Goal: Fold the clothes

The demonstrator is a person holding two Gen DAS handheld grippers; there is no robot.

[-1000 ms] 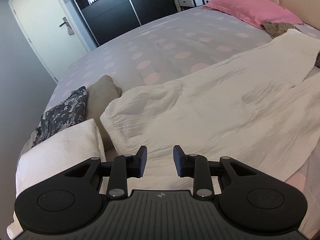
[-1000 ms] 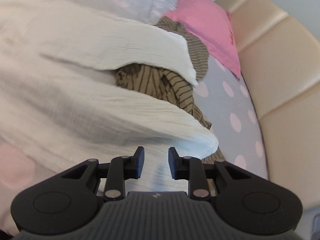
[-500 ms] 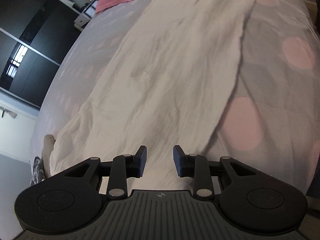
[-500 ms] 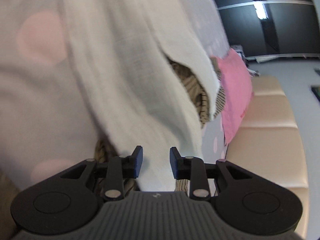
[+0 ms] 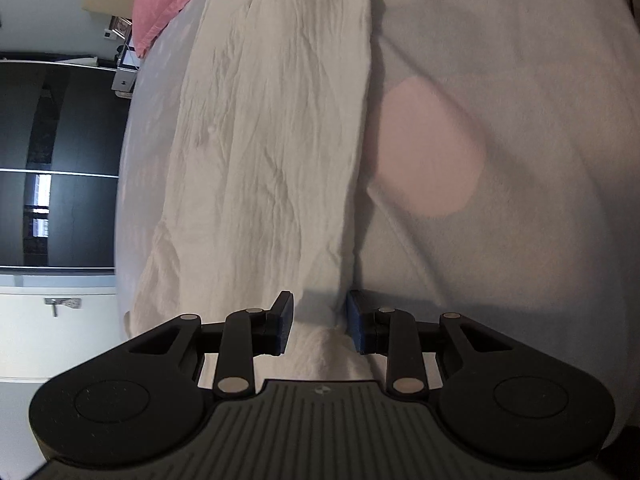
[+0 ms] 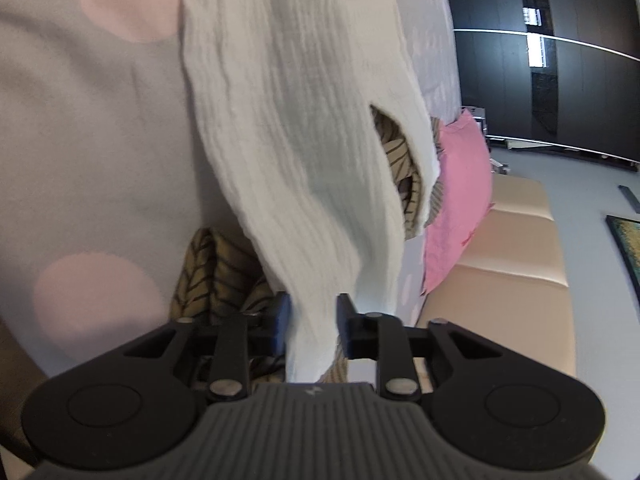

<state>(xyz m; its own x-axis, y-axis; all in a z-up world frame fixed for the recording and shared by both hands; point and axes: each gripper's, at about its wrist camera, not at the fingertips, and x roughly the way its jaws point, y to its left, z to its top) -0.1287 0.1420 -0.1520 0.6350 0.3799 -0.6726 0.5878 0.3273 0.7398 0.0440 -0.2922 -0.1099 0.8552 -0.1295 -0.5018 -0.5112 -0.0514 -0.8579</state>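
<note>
Now both wrist views are rolled about a quarter turn from a second ago, and each camera sits lower and closer to the white crinkled trousers (image 5: pixel 264 128), which lie stretched along the grey bedspread with pink dots (image 5: pixel 500 80). The left gripper (image 5: pixel 320 326), formerly above the waist end, straddles the near edge of the cloth; its pads stand moderately apart with white fabric between them, and no pad visibly presses on it. The right gripper (image 6: pixel 312 326) has come to the leg end, where one trouser leg (image 6: pixel 304 184) runs down between its fingers; its jaws are closing, the gap is narrower than before, and the cloth fills it, so a pinch appears just formed or forming. A brown striped garment (image 6: pixel 216 268) lies beneath that leg, and a pink pillow (image 6: pixel 460 196) rests farther right against the beige headboard (image 6: pixel 504 272). Judged from this, both ends are being taken for a lengthwise fold not yet begun.
</note>
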